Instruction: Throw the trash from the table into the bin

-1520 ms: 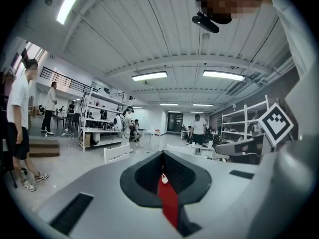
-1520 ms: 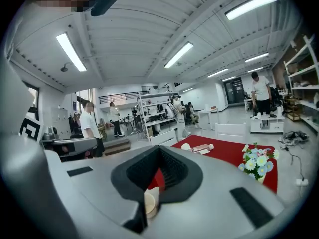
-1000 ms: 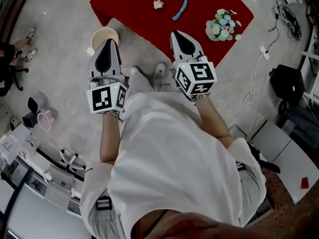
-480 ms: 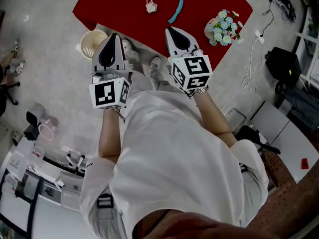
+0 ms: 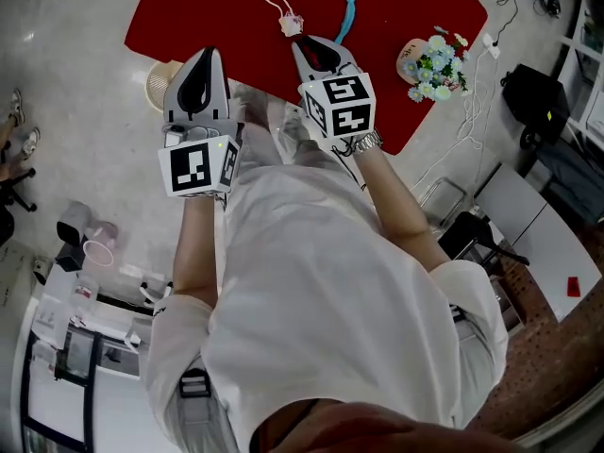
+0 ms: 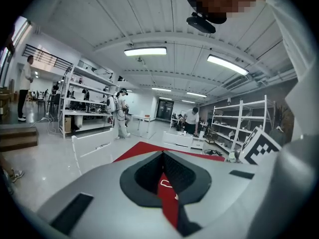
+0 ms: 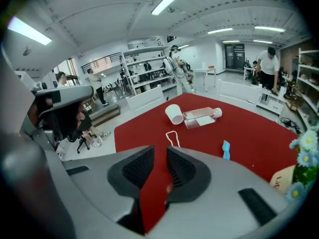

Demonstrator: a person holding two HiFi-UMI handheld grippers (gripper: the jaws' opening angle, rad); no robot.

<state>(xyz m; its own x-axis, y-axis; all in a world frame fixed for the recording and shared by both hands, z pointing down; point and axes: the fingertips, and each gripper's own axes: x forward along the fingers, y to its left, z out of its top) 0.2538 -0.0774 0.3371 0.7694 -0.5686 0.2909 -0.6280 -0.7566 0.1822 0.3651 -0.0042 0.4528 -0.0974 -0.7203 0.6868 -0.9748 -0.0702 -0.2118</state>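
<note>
Head view: I'm looking down over my white shirt at both tools held out toward the red worktop (image 5: pixel 208 8). The left gripper (image 5: pixel 205 55) hangs over the floor just short of the worktop's near edge, with the wicker bin (image 5: pixel 158 83) on the floor beside it, partly hidden behind it. The right gripper (image 5: pixel 302 42) reaches over the worktop's edge. Just beyond its tip lies a white cord with a small tag (image 5: pixel 291 24), and a blue strip (image 5: pixel 347 12) lies near that. A pot of flowers (image 5: pixel 436 59) stands at the worktop's right corner.

Left gripper view: my fingers (image 6: pixel 149 176) are pressed together with nothing gripped. The red worktop shows past them.

Right gripper view: these fingers have just been opening and stand a narrow gap apart with nothing between them, only red cloth behind. Ahead lie the cord and the strip. Farther back, a white paper cup (image 7: pixel 174 114) lies tipped over beside a clear plastic bottle (image 7: pixel 202 117) on its side.
</note>
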